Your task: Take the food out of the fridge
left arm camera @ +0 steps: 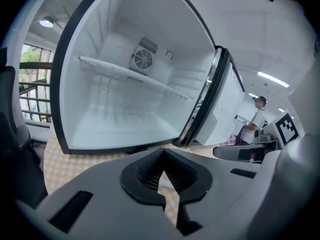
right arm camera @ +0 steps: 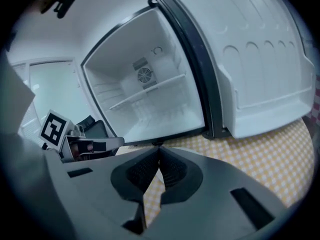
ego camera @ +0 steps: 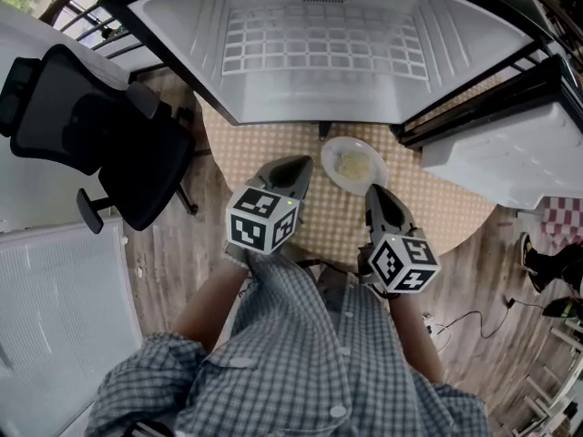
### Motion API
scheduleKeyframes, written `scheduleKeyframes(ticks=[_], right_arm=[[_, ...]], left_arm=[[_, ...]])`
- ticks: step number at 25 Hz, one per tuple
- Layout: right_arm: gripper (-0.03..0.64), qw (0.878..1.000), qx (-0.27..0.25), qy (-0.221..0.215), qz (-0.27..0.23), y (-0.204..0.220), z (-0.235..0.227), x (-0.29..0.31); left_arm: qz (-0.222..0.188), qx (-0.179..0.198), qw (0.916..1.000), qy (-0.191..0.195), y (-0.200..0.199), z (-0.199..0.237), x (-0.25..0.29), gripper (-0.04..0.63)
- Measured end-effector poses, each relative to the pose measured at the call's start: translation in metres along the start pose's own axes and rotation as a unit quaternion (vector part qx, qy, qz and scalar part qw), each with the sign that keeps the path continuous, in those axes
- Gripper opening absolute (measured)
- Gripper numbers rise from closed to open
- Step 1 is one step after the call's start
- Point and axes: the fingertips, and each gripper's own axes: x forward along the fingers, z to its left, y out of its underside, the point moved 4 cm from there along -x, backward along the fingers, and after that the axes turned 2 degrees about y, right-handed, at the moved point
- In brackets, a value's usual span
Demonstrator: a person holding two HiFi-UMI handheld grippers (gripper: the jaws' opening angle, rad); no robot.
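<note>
The small fridge (ego camera: 323, 44) stands open on the round checked table (ego camera: 437, 203), and its inside with the wire shelf (ego camera: 324, 42) holds nothing. A white plate of pale food (ego camera: 353, 164) sits on the cloth just in front of the fridge. My left gripper (ego camera: 301, 164) hovers left of the plate, shut and empty. My right gripper (ego camera: 373, 191) hangs just below the plate's near rim, also shut with nothing in it. In both gripper views the jaws meet, left gripper (left arm camera: 162, 156) and right gripper (right arm camera: 159, 151), and both face the bare fridge (left arm camera: 130, 99) (right arm camera: 145, 99).
The fridge door (ego camera: 510, 153) (right arm camera: 250, 59) swings out to the right. A black office chair (ego camera: 100, 135) stands left of the table, with a white panel (ego camera: 55, 308) below it. A person (left arm camera: 257, 116) stands far off. Cables lie on the wooden floor (ego camera: 474, 321).
</note>
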Motion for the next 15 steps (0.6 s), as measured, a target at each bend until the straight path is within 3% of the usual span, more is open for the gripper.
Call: scheduleKeyframes(ticks=[6, 15], right_arm=[[0.009, 0.992, -0.101, -0.031, -0.063, -0.039, 0.031, -0.014], [0.009, 0.975, -0.172, -0.045, -0.134, -0.087, 0.06, -0.029]], left_arm=[[-0.052, 0.06, 0.9967, 0.013, -0.032, -0.023, -0.02, 0.006], [-0.102, 0.126, 0.9866, -0.014, -0.065, -0.031, -0.06, 0.006]])
